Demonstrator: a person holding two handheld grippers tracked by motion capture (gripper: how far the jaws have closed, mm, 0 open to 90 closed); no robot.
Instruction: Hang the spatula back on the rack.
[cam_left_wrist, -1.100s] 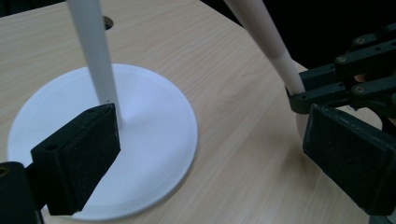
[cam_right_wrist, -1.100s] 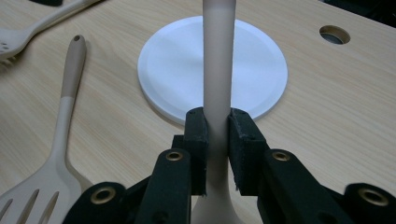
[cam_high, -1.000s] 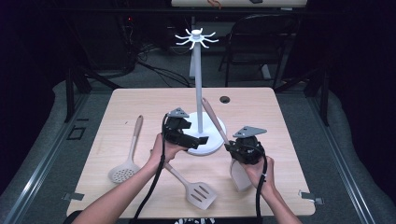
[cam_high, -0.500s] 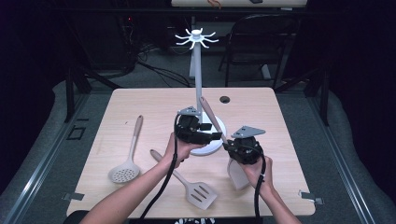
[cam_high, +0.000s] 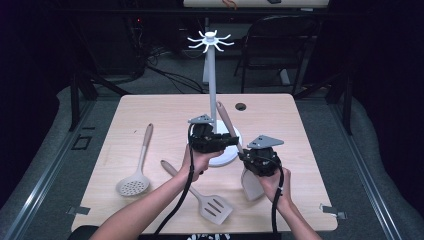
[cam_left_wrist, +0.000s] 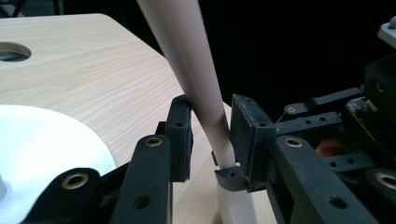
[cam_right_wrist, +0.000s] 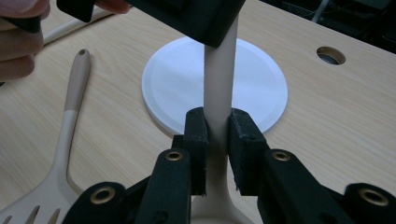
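spatula (cam_high: 235, 145) is being held up off the worktop (cam_high: 310, 130), its beige handle slanting upward toward the white pole of the hanging stand (cam_high: 212, 95) and its pale blade (cam_high: 251, 185) hanging low just under the right hand. right claw (cam_right_wrist: 217, 140) is pinching the handle low down, near where it is widening into the blade, pads pressing on both sides. left claw (cam_left_wrist: 210, 140) has just been closing around the same handle higher up; in the left gripper view the handle is sitting between the pads, one pad touching it, the other looking just short of it, so that grip seems to be forming rather than firm.

judging by this, the lifting part is done and a handover or two-handed steadying is under way. hooking the handle's end onto the spider-like hooks (cam_high: 210, 40) at the top of the stand is not yet done. beside the stand's round white base (cam_high: 227, 150), a slotted turner (cam_high: 207, 197) and a perforated skimmer (cam_high: 136, 175) are lying flat on the worktop, untouched, so most of the hanging work appears to be remaining.
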